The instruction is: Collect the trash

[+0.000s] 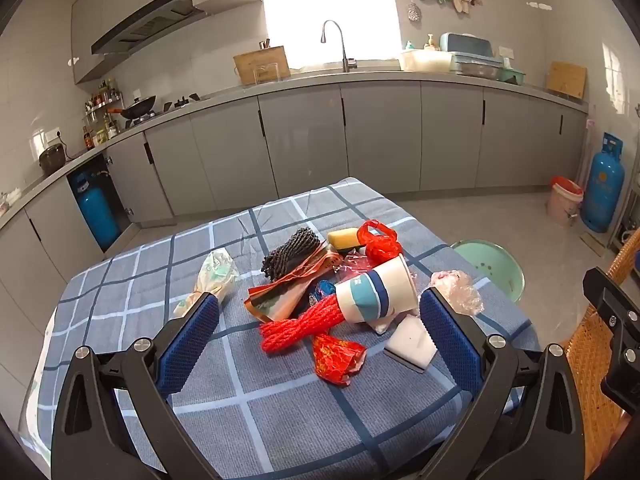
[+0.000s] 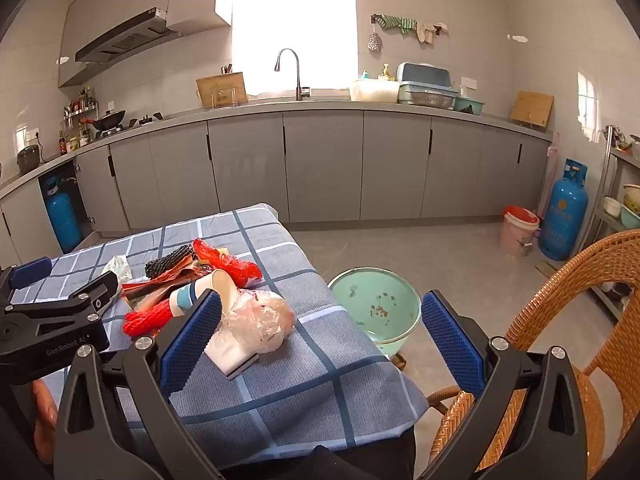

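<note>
Red and mixed trash sits in a loose heap mid-table on the blue checked tablecloth [image 1: 280, 420]. Heap contents: paper cup [image 1: 374, 294] on its side, mouth pointing away from the camera; red mesh netting [image 1: 298, 326] touching the cup's base; crumpled red foil wrapper [image 1: 336, 358] just in front of the netting; white sponge block [image 1: 412, 344] beside the cup. Behind those: orange-brown flat packet [image 1: 288, 294], black mesh bundle [image 1: 290, 252] resting on it, yellow sponge [image 1: 344, 238], red plastic bag [image 1: 380, 240] touching the yellow sponge. Crumpled clear plastic film [image 1: 458, 290] at the heap's right side, near the table edge. Pale printed wrapper [image 1: 214, 276] lies apart, left of the heap.

Left gripper [image 1: 320, 320] hovers above the near side of the heap, jaws spread wide, nothing between the pads, no contact with any item. Right gripper [image 2: 322, 322] also spread wide and empty, angled over the table's right edge; the film and white block sit just inside its left finger in that view, whether touching I can't tell.

Green basin [image 2: 374, 308] on the floor just off the table's right edge. Wicker chair [image 2: 576, 320] beside it. Farther out: pink bucket with red liner [image 2: 518, 230], blue gas cylinder [image 2: 564, 216], grey kitchen cabinets [image 2: 320, 164] along the back wall.
</note>
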